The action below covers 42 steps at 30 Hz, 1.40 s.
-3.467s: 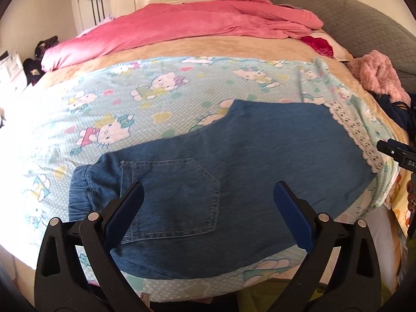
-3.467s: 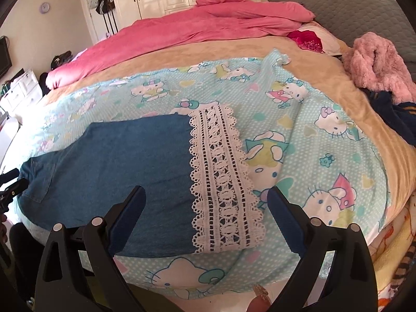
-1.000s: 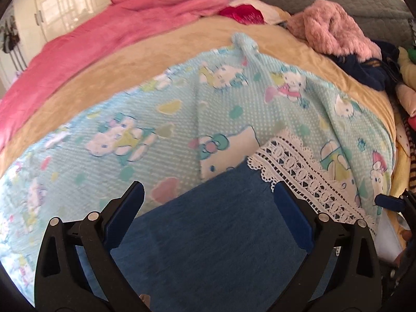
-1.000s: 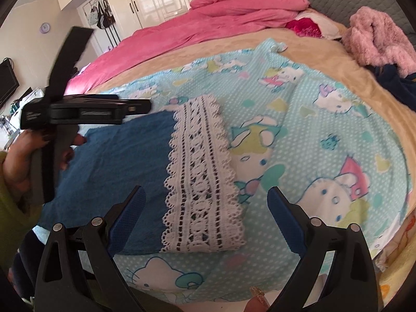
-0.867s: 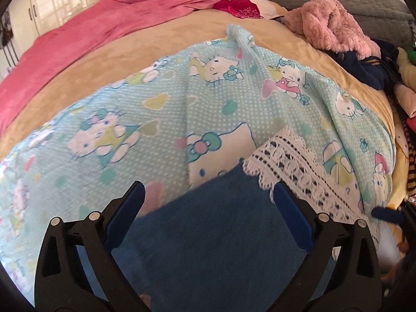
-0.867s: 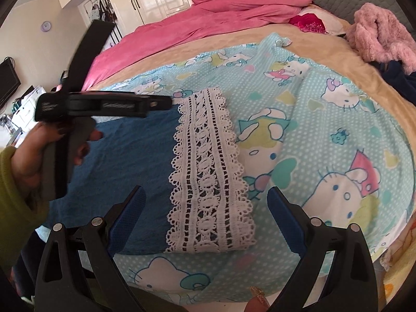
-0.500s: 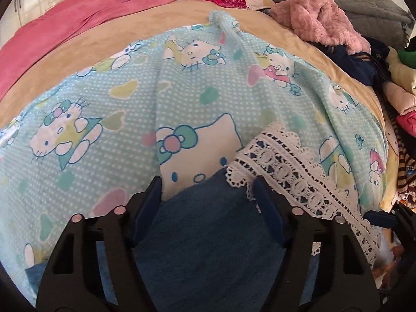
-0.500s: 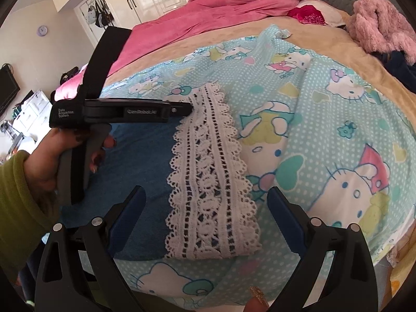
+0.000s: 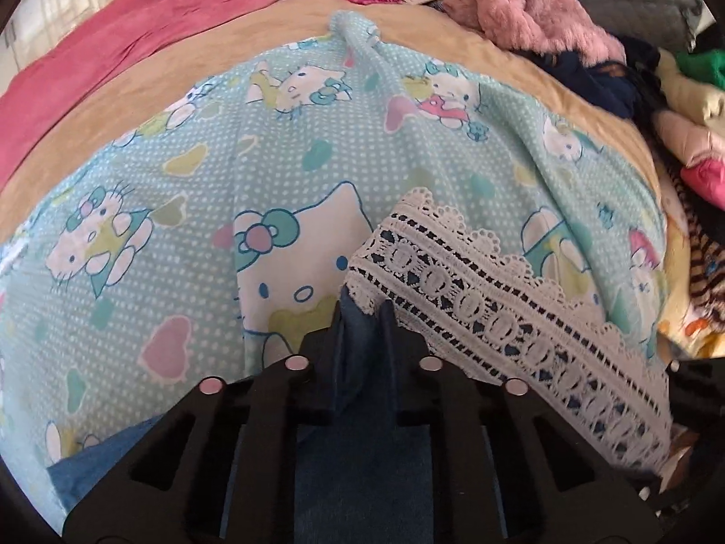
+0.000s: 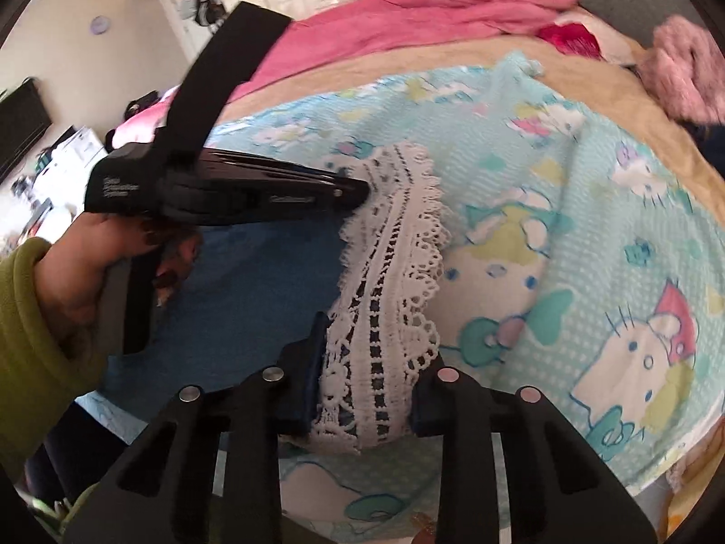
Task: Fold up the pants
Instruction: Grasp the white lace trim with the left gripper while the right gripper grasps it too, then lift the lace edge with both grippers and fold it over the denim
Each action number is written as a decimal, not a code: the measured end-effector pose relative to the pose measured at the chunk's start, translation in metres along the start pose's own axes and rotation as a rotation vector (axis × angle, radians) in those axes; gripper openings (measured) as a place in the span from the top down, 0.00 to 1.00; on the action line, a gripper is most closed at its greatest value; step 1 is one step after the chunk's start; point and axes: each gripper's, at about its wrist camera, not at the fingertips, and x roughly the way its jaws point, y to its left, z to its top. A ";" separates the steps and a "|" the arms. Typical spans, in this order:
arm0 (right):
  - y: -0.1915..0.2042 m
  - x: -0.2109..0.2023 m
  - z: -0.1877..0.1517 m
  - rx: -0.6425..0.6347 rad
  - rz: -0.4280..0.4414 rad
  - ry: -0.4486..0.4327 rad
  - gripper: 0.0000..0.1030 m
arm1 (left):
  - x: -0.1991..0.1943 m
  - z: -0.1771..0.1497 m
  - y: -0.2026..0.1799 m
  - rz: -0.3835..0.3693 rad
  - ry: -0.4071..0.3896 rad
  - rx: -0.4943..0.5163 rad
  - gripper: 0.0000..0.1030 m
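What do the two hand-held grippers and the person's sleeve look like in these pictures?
Both are black plastic. The left hand-held gripper has two angular fingers with dark blue pads, silver round rivets and cut-out slots in its frame. The right hand-held gripper is built the same. Seen from the side, the left one carries small white lettering and a broad black strap. The sleeve is olive green.

Left hand-held gripper (image 9: 362, 313) closed on pants (image 9: 362, 489), right hand-held gripper (image 10: 367, 381) closing on lace hem (image 10: 385, 272)

Pants (image 9: 362, 476) mostly hidden, perhaps waistband cropped
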 end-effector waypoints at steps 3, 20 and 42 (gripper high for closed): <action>0.011 -0.005 0.007 -0.025 0.027 -0.026 0.74 | -0.013 -0.005 0.008 -0.031 -0.027 -0.033 0.95; 0.139 0.008 0.030 -0.285 0.193 -0.008 0.74 | -0.108 -0.067 0.100 -0.004 -0.156 -0.229 0.95; 0.168 0.008 0.036 -0.231 0.219 0.009 0.43 | -0.174 -0.161 0.209 0.009 -0.217 -0.597 0.82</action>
